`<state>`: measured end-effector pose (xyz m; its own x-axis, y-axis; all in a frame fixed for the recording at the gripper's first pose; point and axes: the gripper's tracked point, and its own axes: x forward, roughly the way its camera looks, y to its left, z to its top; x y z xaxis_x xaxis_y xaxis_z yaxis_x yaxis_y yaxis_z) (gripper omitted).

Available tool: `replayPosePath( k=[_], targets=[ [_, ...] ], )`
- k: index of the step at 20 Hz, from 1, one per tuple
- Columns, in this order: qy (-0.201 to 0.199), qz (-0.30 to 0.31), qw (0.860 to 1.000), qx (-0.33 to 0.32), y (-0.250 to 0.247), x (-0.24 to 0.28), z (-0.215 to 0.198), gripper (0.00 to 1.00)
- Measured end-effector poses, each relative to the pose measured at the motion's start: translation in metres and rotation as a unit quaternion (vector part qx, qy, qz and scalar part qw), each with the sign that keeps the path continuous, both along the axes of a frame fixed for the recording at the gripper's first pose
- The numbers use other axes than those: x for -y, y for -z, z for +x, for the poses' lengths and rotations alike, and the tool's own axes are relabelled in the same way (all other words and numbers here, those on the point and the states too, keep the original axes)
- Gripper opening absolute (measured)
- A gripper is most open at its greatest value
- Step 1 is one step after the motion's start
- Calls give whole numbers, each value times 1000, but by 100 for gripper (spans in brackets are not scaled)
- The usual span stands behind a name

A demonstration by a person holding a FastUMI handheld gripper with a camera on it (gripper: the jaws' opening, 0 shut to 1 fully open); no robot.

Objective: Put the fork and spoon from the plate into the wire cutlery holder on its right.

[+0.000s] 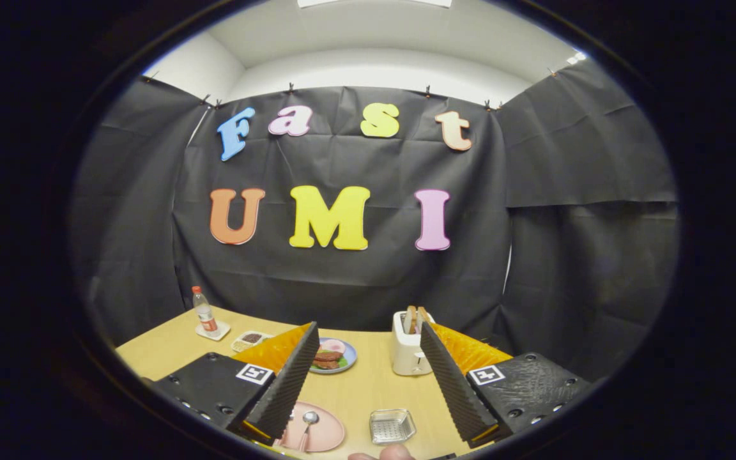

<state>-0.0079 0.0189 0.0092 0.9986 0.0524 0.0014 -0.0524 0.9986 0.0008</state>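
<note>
Tool [365,377] fingers spread apart, empty, above the light wooden desk [368,390]; a metal spoon [308,425] lies on the pink round plate [317,434], the small wire cutlery holder [392,426] at its three o'clock looking empty — nothing moved yet.

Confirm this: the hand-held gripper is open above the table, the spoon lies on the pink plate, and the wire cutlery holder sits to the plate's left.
One detail is wrong. In the gripper view the wire cutlery holder sits to the right of the pink plate, not the left. The rest holds: the hand-held gripper is open above the table, and the spoon lies on the plate.
</note>
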Motion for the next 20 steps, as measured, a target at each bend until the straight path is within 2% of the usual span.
replayPosePath(
  k=[6, 11, 14, 20],
  targets=[
    [-7, -2, 1000, -23, 16, -8, 1, 95],
    [-23, -21, 996, -78, 58, -25, 0, 95],
    [-45, -18, 991, -128, 99, -50, -2, 95],
    [-52, -23, 976, -209, 195, -84, -3, 95]
  ],
)
